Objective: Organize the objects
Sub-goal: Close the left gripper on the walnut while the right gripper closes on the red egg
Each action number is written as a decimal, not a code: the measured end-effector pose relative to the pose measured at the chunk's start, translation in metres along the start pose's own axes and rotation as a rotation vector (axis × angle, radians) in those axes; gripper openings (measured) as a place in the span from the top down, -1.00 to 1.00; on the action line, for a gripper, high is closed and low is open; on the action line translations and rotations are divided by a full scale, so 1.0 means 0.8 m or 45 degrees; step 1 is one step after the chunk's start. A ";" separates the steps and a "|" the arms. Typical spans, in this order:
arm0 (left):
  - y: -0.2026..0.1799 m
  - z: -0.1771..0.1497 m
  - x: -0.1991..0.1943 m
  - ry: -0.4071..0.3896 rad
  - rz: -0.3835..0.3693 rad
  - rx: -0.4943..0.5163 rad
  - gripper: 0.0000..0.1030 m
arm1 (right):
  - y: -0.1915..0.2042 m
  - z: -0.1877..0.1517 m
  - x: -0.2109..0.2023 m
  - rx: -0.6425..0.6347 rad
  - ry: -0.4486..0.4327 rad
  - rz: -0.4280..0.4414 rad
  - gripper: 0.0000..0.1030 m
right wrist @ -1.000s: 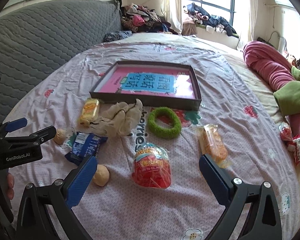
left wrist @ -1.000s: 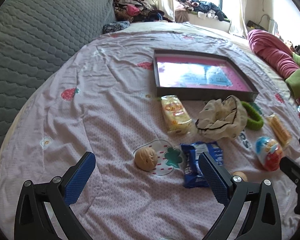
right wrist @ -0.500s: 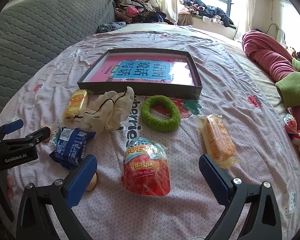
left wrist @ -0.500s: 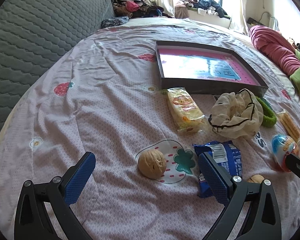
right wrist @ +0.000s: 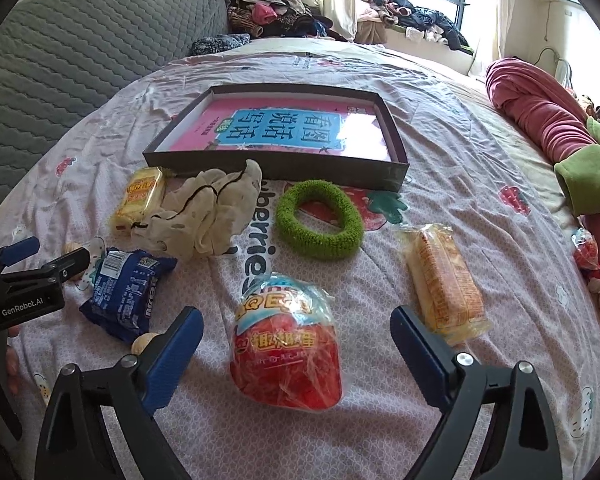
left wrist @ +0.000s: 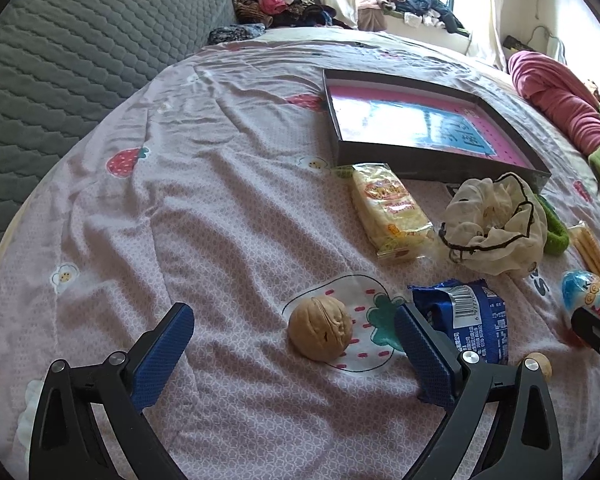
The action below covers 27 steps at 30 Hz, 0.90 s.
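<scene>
My left gripper (left wrist: 294, 342) stands wide around the walnut (left wrist: 320, 333) on the bed (left wrist: 204, 208); my right gripper (right wrist: 296, 346) is closing, not yet touching the egg-shaped snack (right wrist: 286, 352). Next, probably: grip both and carry them to the tray (right wrist: 276, 169).

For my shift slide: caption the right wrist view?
Right gripper, jaws closing, straddles the red-and-blue wrapped toy egg on the pink strawberry-print bedsheet.
</scene>
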<state>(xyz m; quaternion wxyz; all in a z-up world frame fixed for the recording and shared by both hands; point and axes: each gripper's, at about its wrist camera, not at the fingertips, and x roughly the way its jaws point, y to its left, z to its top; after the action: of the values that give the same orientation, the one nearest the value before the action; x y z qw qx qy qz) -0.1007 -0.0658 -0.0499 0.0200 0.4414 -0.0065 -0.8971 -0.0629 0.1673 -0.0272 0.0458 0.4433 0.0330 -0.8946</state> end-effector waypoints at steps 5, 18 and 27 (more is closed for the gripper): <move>-0.004 -0.003 -0.001 -0.006 0.006 0.008 -0.89 | 0.004 0.000 0.003 -0.013 0.009 -0.005 -0.67; -0.006 -0.009 0.005 0.053 -0.044 -0.009 0.13 | 0.007 -0.002 0.010 -0.008 0.047 0.026 -0.21; -0.012 -0.008 0.001 0.052 -0.083 -0.002 0.33 | 0.008 -0.003 0.009 -0.004 0.055 0.056 -0.06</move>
<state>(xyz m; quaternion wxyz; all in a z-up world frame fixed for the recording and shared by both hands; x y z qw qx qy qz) -0.0964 -0.0558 -0.0546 -0.0086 0.4596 0.0090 -0.8881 -0.0647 0.1608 -0.0347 0.0656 0.4632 0.0255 -0.8835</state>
